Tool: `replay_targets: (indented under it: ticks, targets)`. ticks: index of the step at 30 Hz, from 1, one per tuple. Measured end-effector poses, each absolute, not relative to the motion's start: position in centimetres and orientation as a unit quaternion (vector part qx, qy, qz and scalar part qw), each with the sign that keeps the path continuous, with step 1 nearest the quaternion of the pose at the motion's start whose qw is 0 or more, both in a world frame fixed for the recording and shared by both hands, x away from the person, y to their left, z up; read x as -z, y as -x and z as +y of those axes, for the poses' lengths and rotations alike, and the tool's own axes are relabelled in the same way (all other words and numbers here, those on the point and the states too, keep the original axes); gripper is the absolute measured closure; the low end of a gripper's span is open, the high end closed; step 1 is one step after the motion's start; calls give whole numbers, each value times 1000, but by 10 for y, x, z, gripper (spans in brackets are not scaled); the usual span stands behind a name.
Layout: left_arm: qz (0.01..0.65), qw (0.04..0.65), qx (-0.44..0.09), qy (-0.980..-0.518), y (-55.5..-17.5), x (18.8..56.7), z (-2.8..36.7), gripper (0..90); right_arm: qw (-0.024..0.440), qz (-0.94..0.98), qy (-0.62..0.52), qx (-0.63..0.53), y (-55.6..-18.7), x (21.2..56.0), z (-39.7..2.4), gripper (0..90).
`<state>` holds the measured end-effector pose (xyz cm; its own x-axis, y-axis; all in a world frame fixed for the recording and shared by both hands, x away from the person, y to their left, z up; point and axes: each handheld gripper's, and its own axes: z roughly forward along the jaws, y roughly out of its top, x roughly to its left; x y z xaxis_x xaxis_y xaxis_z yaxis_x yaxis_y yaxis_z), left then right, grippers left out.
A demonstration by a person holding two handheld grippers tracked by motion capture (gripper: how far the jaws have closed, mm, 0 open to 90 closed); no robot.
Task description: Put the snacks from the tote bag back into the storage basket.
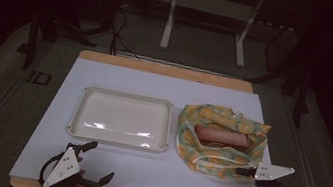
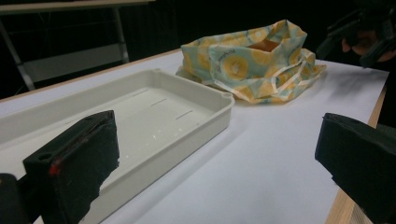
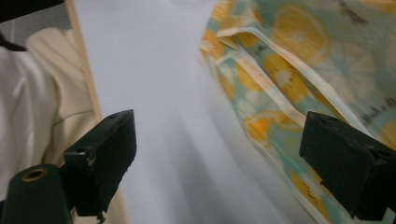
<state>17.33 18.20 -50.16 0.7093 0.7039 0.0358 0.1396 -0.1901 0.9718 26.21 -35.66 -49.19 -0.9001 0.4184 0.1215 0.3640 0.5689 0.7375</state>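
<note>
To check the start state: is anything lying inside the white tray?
No, the white tray holds nothing; the brown item sits in the fruit-print bag.

I could not identify the reddish-brown object [image 1: 222, 136] inside the citrus-print bag [image 1: 220, 122]; the fabric folds covered its ends, and in the left gripper view only an orange sliver [image 2: 266, 45] peeked out of the opening. The right gripper view was motion-blurred, so the bag's print [image 3: 299, 56] smeared and its far side ran off the frame. The tray [image 2: 154, 112] was cut off at the left edge. The room beyond the table [image 1: 168, 68] was too dark to read.
</note>
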Motion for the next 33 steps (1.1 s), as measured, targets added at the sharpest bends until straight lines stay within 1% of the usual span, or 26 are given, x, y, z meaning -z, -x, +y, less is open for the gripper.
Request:
replay_targets:
  ticks: [11,13,15,18,19,24,30,32,33]
  targets:
    - [289,571,-250,-726,-173,501,182,0,44,890,-194,-411,-265,471,-347,125]
    - [289,572,-249,-726,-174,501,182,1,66,892,-184,-407,-267,462,-345,132]
    - [289,570,-249,-727,-173,501,182,0,78,894,-175,-405,-270,453,-344,132]
    - [287,570,-248,-728,-174,501,181,0,78,892,-175,-409,-273,447,-343,131]
    - [287,571,-247,-728,-174,501,181,0,93,892,-176,-406,-276,441,-342,132]
    - [283,573,-246,-728,-174,501,180,0,106,895,-170,-399,-284,430,-341,131]
    - [284,571,-248,-729,-174,501,181,0,98,892,-172,-406,-301,416,-344,138]
    - [284,571,-247,-729,-174,501,181,0,102,894,-169,-403,-306,413,-345,139]
    - [284,571,-247,-729,-174,501,181,0,103,895,-167,-401,-308,411,-346,156]
